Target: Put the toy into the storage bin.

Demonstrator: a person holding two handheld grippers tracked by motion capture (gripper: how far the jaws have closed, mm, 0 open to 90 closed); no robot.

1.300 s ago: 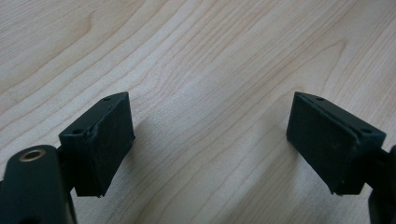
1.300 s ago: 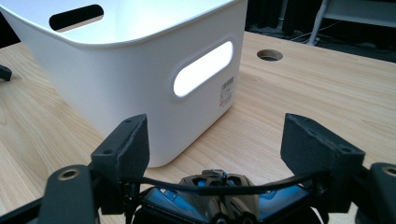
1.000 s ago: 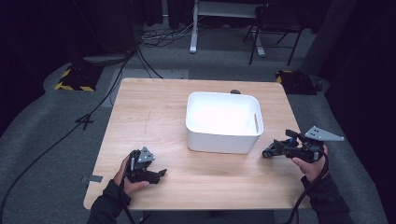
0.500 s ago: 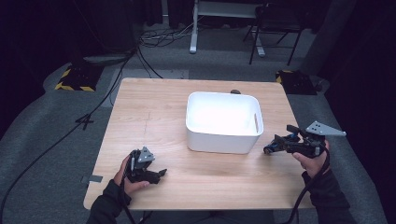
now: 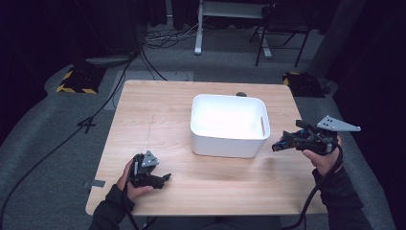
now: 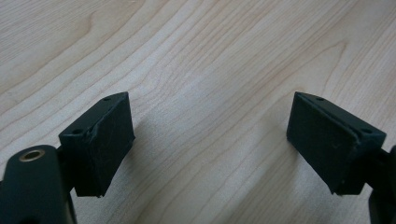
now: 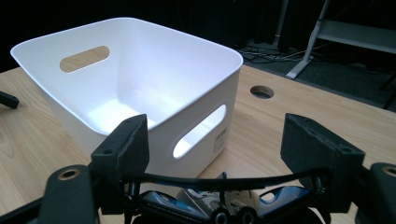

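The white bin (image 5: pixel 229 143) stands just past the middle of the table (image 5: pixel 153 124). It is upright, with a handle slot in each end wall.

The right gripper (image 5: pixel 277 145) is held above the table at about 3 o'clock from the bin. It sits just off the bin's end wall, level, and points at it. Its jaws are closed on a small thing (image 7: pixel 205 183) with a thin black band and blue and white parts below; what it is I cannot tell.

The left gripper (image 5: pixel 165 178) is down at the table's near edge, around 7 o'clock from the bin and well apart from it. Its jaws stand wide apart, with bare wood between them in the left gripper view.
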